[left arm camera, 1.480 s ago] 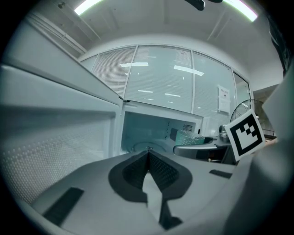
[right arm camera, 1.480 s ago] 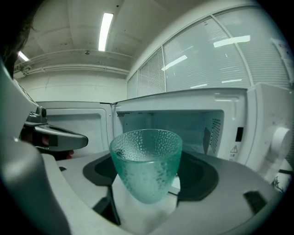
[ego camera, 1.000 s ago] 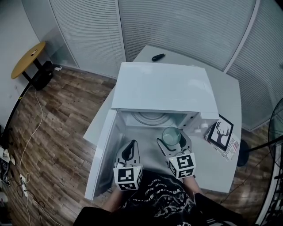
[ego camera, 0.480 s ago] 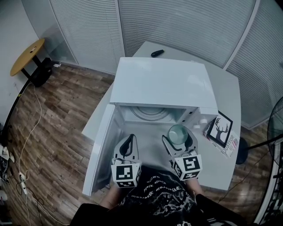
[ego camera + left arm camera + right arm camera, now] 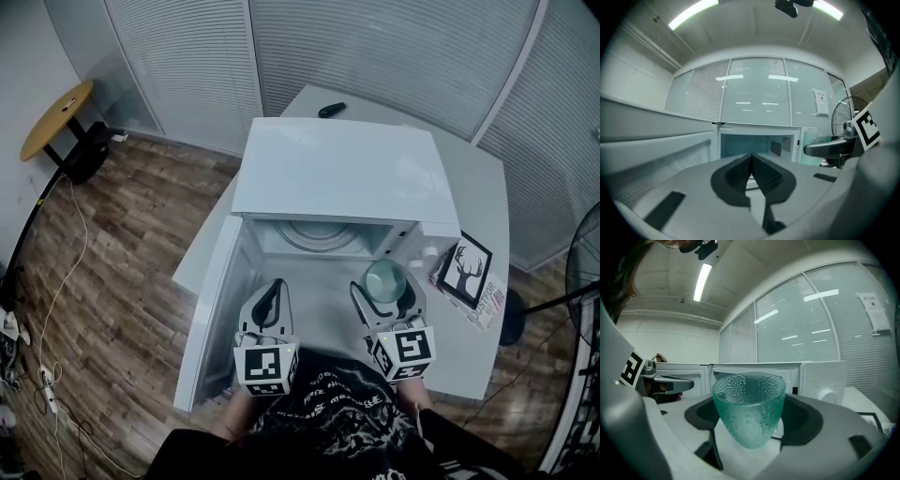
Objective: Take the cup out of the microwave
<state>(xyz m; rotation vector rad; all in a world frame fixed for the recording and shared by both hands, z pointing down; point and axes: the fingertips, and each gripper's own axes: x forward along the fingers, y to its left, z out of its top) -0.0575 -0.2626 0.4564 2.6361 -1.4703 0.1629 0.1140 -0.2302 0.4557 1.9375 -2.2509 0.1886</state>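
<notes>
Brown wood planks make up the floor (image 5: 112,281), the biggest thing here, and thin cords (image 5: 66,281) lie on it at the left. Glass walls with grey blinds (image 5: 375,47) curve round the back.

A smooth white worktop (image 5: 487,187) stands in the middle. On it sits a big white boxy microwave (image 5: 342,173). Its white door (image 5: 216,309) hangs wide open to the left. Inside is a round glass plate (image 5: 314,234), with nothing on it where it shows.

A black wire fan (image 5: 586,262) stands on the floor at the far right. A small round yellow table (image 5: 56,117) stands far off at the left.

A picture of a white deer head in a black frame (image 5: 466,274) lies on the worktop, just beside the microwave's right corner.

The left tongs (image 5: 273,289) hover in front of the open microwave. Their two dark bumpy pads are pressed together with nothing between them.

The right tongs (image 5: 384,286) hover near the microwave's knob side. They pinch a see-through green cup with tiny bumps (image 5: 382,279) by its sides. The cup is upright and out of the microwave, in front of the opening and near the picture. Nothing stands in the way around it.

A small black remote (image 5: 331,110) lies on the worktop behind the microwave.
</notes>
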